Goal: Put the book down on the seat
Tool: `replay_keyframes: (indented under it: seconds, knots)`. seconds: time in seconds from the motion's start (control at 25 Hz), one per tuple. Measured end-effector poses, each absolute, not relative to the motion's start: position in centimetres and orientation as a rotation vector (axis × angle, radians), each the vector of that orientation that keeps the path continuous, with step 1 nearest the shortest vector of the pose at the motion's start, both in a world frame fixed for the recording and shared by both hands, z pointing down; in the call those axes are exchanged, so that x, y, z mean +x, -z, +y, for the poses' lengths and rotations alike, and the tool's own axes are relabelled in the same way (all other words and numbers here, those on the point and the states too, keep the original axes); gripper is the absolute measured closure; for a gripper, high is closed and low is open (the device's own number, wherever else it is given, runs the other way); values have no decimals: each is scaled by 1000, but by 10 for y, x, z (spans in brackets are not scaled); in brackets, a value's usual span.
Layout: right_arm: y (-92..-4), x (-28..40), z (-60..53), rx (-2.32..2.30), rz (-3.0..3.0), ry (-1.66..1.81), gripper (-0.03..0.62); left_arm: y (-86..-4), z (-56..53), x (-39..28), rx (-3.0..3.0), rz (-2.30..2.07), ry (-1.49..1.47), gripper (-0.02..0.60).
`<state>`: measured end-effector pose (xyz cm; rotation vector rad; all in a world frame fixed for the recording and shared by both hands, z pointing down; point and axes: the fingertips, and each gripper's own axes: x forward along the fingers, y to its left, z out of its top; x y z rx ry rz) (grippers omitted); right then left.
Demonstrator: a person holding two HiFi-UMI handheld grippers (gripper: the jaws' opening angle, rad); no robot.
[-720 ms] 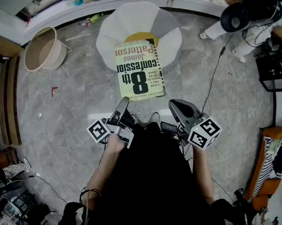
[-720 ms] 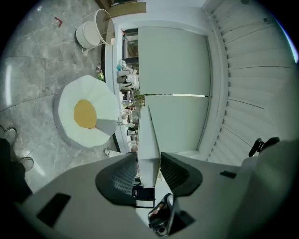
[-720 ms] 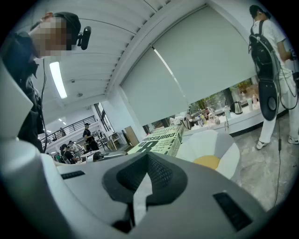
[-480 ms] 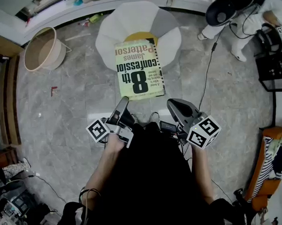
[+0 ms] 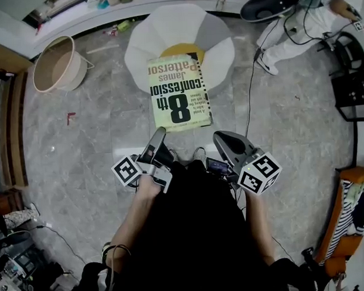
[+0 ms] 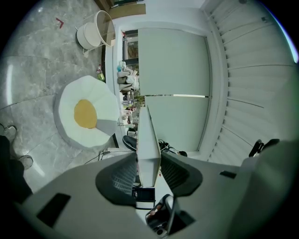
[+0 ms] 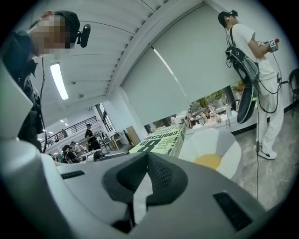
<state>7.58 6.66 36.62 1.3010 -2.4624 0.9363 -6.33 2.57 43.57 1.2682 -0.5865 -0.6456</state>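
My left tool [image 5: 160,134] and my right tool [image 5: 221,137] both squeezed the near edge of the book [image 5: 179,91]. Its long side pointed away from me, to 12 o'clock. The egg-shaped seat [image 5: 217,42] lay lower down, that same way, so I think both tools were just as near

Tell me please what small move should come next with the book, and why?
Probably lower the book and ease it slightly forward over the flower-shaped seat cushion. The left gripper and the right gripper both clamp its near edge, and the left gripper view shows the cushion well below, so the book is not yet resting on it.
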Motion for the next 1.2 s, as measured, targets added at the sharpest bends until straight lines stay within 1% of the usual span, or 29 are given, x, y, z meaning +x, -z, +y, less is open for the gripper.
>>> replay_keyframes:
  seconds: [1.2]
  knots:
    - [-383,99,80,1161,-2462,-955,579,-433,36,-46,1226,-666,751,413]
